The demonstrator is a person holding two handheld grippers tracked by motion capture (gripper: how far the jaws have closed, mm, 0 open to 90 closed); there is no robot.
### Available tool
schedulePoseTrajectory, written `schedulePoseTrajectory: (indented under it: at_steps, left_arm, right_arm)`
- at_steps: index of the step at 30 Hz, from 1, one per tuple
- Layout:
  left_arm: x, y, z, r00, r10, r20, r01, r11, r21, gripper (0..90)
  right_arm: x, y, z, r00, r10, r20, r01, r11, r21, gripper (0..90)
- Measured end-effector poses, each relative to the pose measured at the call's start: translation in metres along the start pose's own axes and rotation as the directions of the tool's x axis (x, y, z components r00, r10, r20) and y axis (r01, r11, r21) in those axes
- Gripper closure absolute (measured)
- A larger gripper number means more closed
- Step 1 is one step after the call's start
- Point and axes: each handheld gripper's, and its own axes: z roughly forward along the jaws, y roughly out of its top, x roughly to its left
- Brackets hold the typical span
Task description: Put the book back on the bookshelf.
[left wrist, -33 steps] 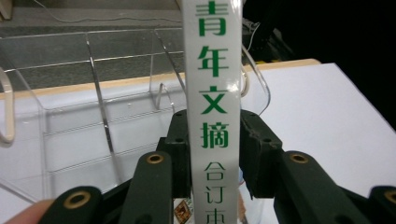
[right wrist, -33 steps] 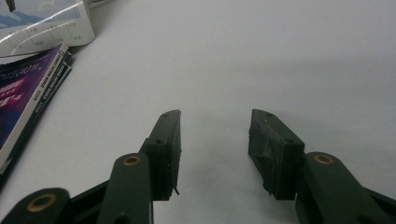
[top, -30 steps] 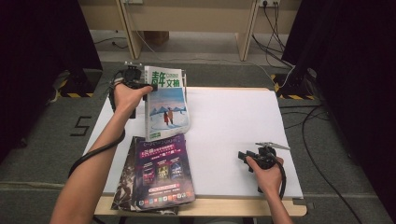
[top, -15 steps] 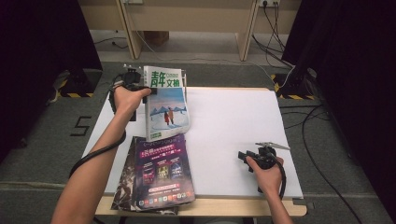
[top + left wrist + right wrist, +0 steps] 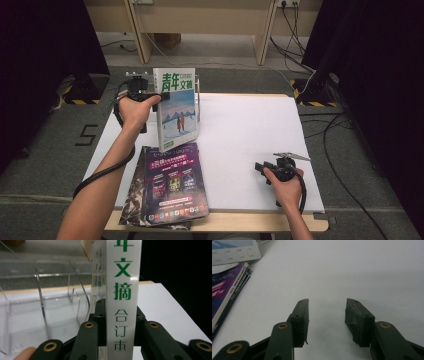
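My left gripper (image 5: 150,96) is shut on the spine of a white and green magazine (image 5: 176,107), holding it nearly upright at the table's far left. In the left gripper view the magazine spine (image 5: 122,290) with green characters stands between the jaws, with a clear acrylic rack (image 5: 42,300) just behind it. My right gripper (image 5: 260,167) rests open near the table's front right, nothing between its fingers (image 5: 302,320). A purple magazine (image 5: 172,182) tops a small stack at the front left.
The white table (image 5: 245,135) has bare surface across its middle and right. The stack of magazines (image 5: 227,290) lies left of the right gripper. Dark curtains, cables and wooden table legs surround the table on the floor.
The left gripper has tilted the white and green magazine more upright and lifted it slightly toward the rack. The right gripper has not moved.
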Motion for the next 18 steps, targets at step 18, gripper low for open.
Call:
schedulePoseTrajectory:
  at_steps: [18]
  left_arm:
    - [-0.023,0.015,0.006,0.9991,0.034,-0.027,-0.036,0.9936,-0.107,73.7]
  right_arm:
    - [-0.001,0.000,-0.001,1.0000,-0.001,-0.006,0.001,1.000,-0.001,54.5]
